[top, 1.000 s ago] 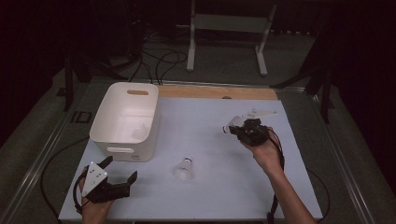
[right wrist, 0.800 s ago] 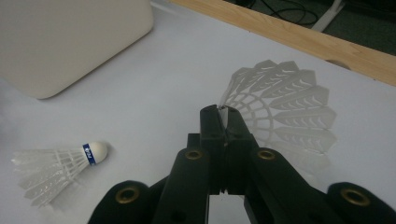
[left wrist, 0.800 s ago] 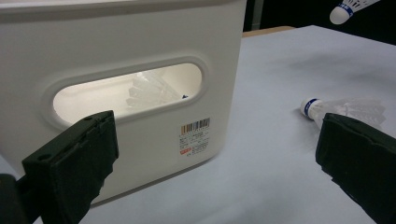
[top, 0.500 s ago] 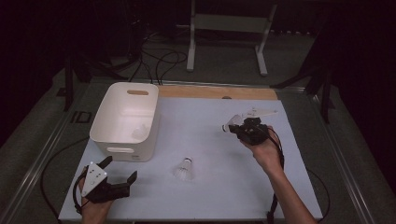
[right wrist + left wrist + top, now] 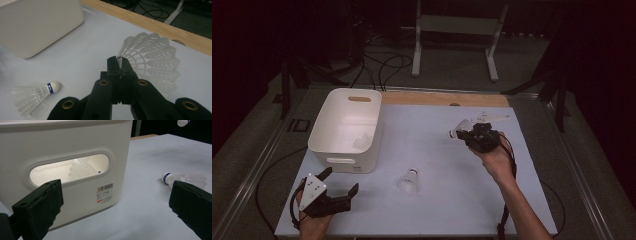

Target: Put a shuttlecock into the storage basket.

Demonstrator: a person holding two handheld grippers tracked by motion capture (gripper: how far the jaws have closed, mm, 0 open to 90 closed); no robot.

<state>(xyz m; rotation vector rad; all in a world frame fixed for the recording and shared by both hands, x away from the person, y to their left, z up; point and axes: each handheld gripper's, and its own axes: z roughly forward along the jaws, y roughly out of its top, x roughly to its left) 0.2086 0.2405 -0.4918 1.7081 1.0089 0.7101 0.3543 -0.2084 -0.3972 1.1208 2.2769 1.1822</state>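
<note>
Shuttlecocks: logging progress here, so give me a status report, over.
Right gripper shut on a shuttlecock, above table. Left gripper open, idle by bin. One shuttlecock in bin; one on table. Nothing blocking.

White plastic shuttlecock [image 5: 152,57] held aloft by its skirt edge, above the table.

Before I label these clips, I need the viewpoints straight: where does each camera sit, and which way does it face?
High view: above the person's side, looking forward and down on the table; both forearms show.
Left gripper view: rides the left gripper, facing the bin; its open jaws show.
Right gripper view: rides the right gripper, jaws shut on a shuttlecock.
Shared: the loose shuttlecock lies in all three views.
</note>
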